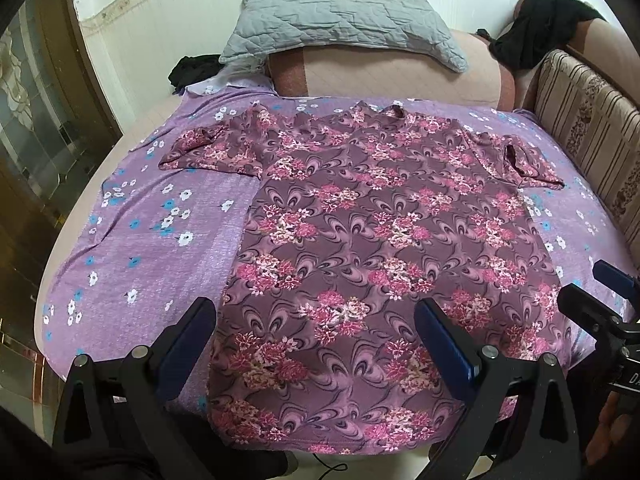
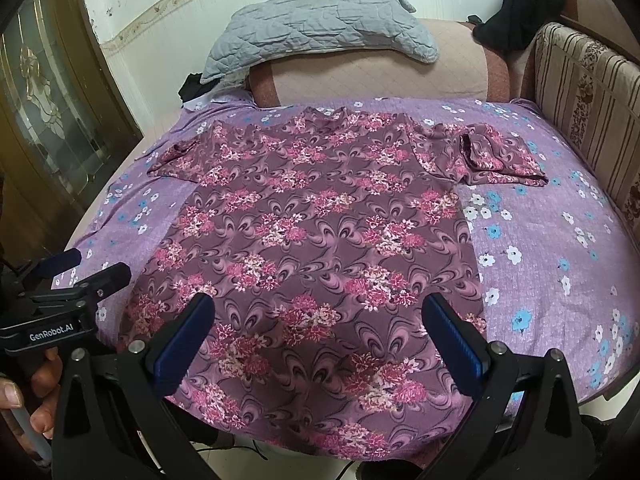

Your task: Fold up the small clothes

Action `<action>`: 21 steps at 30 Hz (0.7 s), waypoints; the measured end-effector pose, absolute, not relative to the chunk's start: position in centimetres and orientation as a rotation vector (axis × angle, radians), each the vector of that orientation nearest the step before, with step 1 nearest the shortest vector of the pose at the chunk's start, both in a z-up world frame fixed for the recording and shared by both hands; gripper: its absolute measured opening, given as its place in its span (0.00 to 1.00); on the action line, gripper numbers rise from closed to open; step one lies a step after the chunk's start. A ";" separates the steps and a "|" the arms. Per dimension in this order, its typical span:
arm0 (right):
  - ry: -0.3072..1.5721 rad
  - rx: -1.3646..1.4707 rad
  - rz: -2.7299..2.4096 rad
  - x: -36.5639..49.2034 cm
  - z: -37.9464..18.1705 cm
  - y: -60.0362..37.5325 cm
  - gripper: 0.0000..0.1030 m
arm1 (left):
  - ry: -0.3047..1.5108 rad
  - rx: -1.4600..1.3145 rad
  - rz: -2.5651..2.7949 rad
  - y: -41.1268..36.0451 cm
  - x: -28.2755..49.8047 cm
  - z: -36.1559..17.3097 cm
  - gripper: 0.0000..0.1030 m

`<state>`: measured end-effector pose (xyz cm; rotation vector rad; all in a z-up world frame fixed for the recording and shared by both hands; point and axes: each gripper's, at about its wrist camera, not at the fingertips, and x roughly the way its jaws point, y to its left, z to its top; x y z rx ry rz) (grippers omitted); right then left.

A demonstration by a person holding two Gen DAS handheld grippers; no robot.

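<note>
**A:** Closest to us, what do you see?

**B:** Both tools. The left tool (image 1: 316,316) has its 2 fingers spread wide with nothing between them, hanging just over the near hem of the floral shirt (image 1: 384,240). The right tool (image 2: 318,312) is the same: wide apart, empty, above the hem further right.

**A:** And the shirt itself?

**B:** Straight ahead of both tools, spread flat on the purple flowered sheet (image 2: 560,248) of the bed, collar at the far end and hem hanging slightly over the near edge. Its left sleeve (image 1: 208,148) lies out fairly flat; its right sleeve (image 2: 496,156) is bunched and partly doubled over.

**A:** So nothing is folded yet?

**B:** I'd judge not. The first fold looks like what comes next.

**A:** How would you do it well?

**B:** Smooth out the crumpled right sleeve first, or the crease will be buried in the fold. Then pinch only the shirt at each grasp, not the sheet beneath, since both are thin and similar in colour. Take matching spots with both tools so the edge travels level.

**A:** Anything beyond the shirt?

**B:** A grey quilted pillow (image 1: 340,20) on a pink cushion, well clear.

**A:** Any writing?

**B:** "GenRobot.AI" in white on the left tool's body, seen from the right wrist. From the left wrist, only "DA" shows on the right tool; the rest is cut off.
</note>
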<state>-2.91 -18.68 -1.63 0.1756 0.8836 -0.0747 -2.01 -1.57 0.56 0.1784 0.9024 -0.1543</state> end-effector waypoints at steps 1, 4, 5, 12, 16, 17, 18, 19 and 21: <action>0.883 0.176 -0.074 -2.9 -1.6 -18.7 1.00 | 0.903 0.179 -0.157 -1.7 -2.0 0.5 0.97; 0.880 0.180 -0.073 -2.8 -1.5 -18.9 1.00 | 0.905 0.181 -0.160 -2.1 -1.8 0.5 0.97; 0.879 0.181 -0.073 -2.8 -1.5 -18.9 1.00 | 0.908 0.181 -0.161 -2.3 -1.7 0.5 0.97; 0.883 0.190 -0.070 -2.4 -1.7 -19.2 1.00 | 0.928 0.176 -0.174 -2.4 -0.6 -0.1 0.97; 0.888 0.204 -0.067 -1.9 -2.1 -19.4 1.00 | 0.939 0.178 -0.178 -2.6 -0.1 -0.5 0.97; 0.889 0.206 -0.066 -1.8 -2.2 -19.5 1.00 | 0.941 0.177 -0.180 -2.5 0.1 -0.6 0.97; 0.890 0.207 -0.065 -1.7 -2.4 -19.6 1.00 | 0.944 0.177 -0.181 -2.4 0.2 -0.6 0.97; 0.892 0.207 -0.065 -1.7 -2.5 -19.7 1.00 | 0.946 0.176 -0.182 -2.5 0.4 -0.7 0.97; 0.894 0.211 -0.062 -1.5 -2.7 -19.9 1.00 | 0.950 0.177 -0.186 -2.4 0.7 -0.9 0.97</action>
